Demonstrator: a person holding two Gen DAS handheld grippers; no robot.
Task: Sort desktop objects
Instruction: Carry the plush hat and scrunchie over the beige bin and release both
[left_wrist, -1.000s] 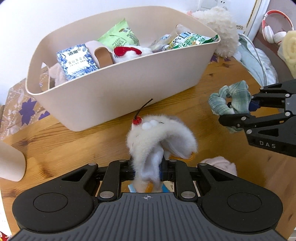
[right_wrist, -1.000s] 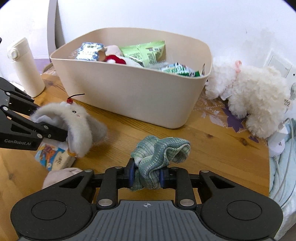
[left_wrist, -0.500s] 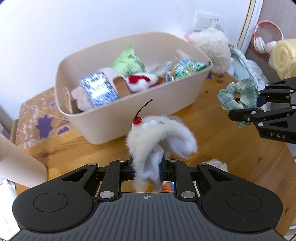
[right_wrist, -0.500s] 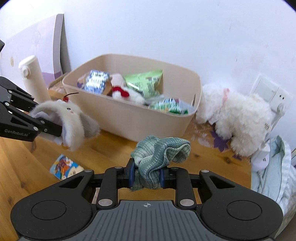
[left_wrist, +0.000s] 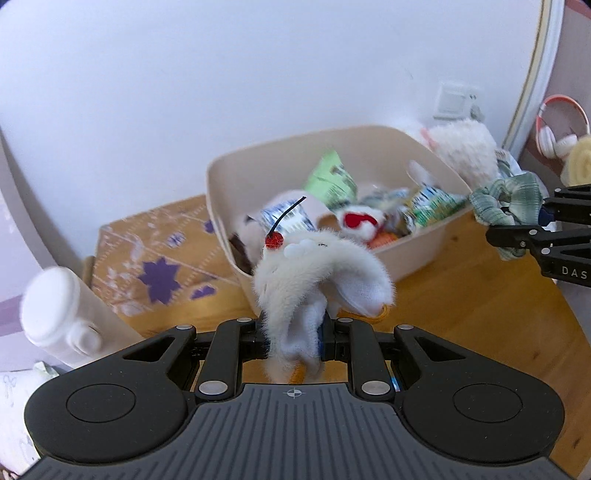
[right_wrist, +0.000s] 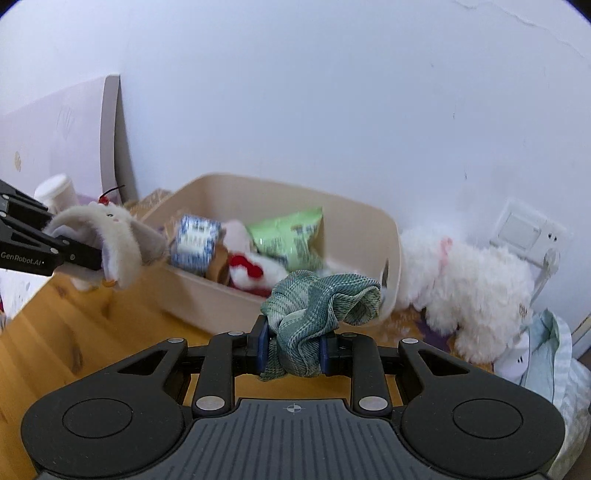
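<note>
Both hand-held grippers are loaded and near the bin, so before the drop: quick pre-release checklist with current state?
1. Left hand-held gripper clamped on the furry white toy: ok.
2. Right hand-held gripper clamped on the green plaid scrunchie: ok.
3. Both items lifted off the wooden table: ok.
4. Toy above the beige bin opening: cannot tell; it appears near the front rim.
5. Scrunchie above the opening: cannot tell; it appears by the bin's right rim.
6. Room in the bin: ok, already holding snack packs but not full to the rim.
</note>
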